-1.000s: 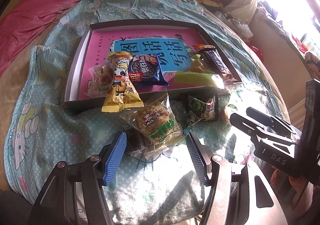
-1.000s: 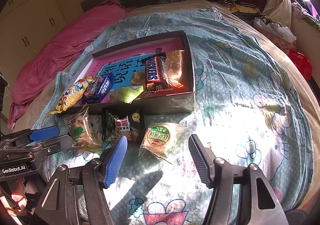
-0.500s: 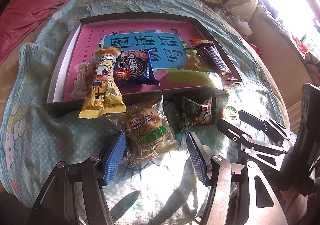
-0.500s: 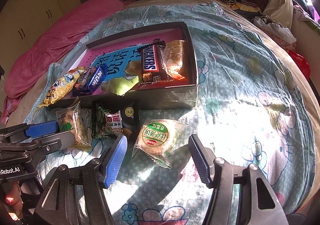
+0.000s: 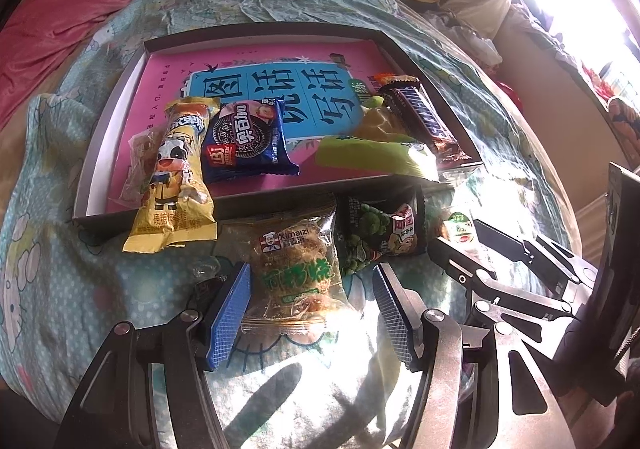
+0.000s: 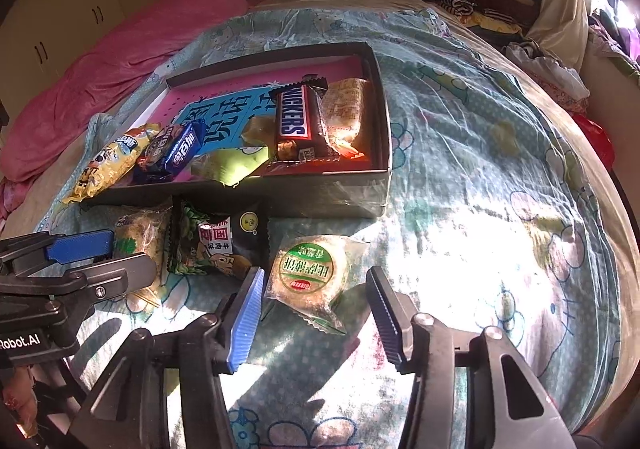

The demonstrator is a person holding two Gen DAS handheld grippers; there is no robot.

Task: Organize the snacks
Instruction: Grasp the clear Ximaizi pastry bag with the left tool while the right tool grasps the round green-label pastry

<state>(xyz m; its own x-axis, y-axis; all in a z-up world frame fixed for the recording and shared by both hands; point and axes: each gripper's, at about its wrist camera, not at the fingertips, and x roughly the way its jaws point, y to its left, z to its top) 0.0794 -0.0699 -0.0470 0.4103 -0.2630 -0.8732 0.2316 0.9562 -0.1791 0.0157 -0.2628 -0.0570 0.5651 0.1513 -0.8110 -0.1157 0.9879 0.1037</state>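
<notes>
Left gripper (image 5: pixel 312 313): jaws apart, straddling the Ximaizi pork-floss cake pack (image 5: pixel 296 269) on the bed (image 5: pixel 60 289); left pad touching or just beside the wrapper, right pad clear. Pack's long axis runs 12–6 in the left wrist view, logo end at 12, toward the box.

Right gripper (image 6: pixel 314 311): jaws have just been closing, pads not yet pressing; round green-label pastry (image 6: pixel 306 271) sits between them on the bed, label upside down, crimped ends at about 1 and 5.

Count on the bed: 3 packs, the green pea snack bag (image 6: pixel 208 245) lying between the two above.

Count in the dark box (image 6: pixel 382 121) at 12: Snickers bar (image 6: pixel 298 123), long axis 12–6; blue Oreo pack (image 5: pixel 244 145); yellow cartoon pack (image 5: pixel 176 185), overhanging the near rim at 6; lime-green pack (image 5: pixel 372 153); clear wrapped cake (image 6: pixel 344 109) by the right wall. Another clear pack peeks out behind the yellow one.
</notes>
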